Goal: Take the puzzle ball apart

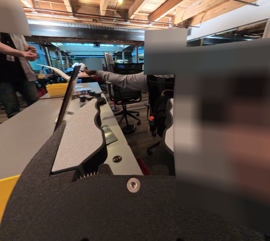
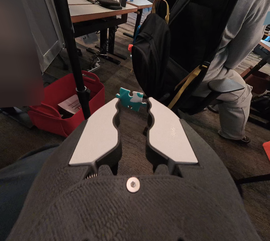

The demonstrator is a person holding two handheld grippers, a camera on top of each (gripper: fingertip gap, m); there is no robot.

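Between the fingertips of the right gripper (image 2: 133, 99), at twelve o'clock in its own view, sits a puzzle piece (image 2: 131, 98), teal with a white patch, tilted and seen against the carpet. Its knobs reach toward both tips; the left tip seems to touch it, but I cannot tell whether the right one does, so whether it is truly pinched is unclear. The fingers (image 2: 99, 128) stand a little apart along their length.

Out at nine o'clock a red bin (image 2: 58, 102) rests on the floor with papers inside, a black pole (image 2: 70, 46) rising in front of it. At one o'clock a black backpack (image 2: 152, 52) hangs on a chair, and a seated person in grey (image 2: 233, 44) fills the three o'clock side.

The left gripper (image 1: 131, 117) points up toward the wooden ceiling (image 1: 131, 0) over a grey table (image 1: 29, 124). Only its left finger (image 1: 81, 136) shows clearly; the other is largely behind a blur, so its spread I cannot tell. A yellow bin (image 1: 57, 89) lies at eleven o'clock.
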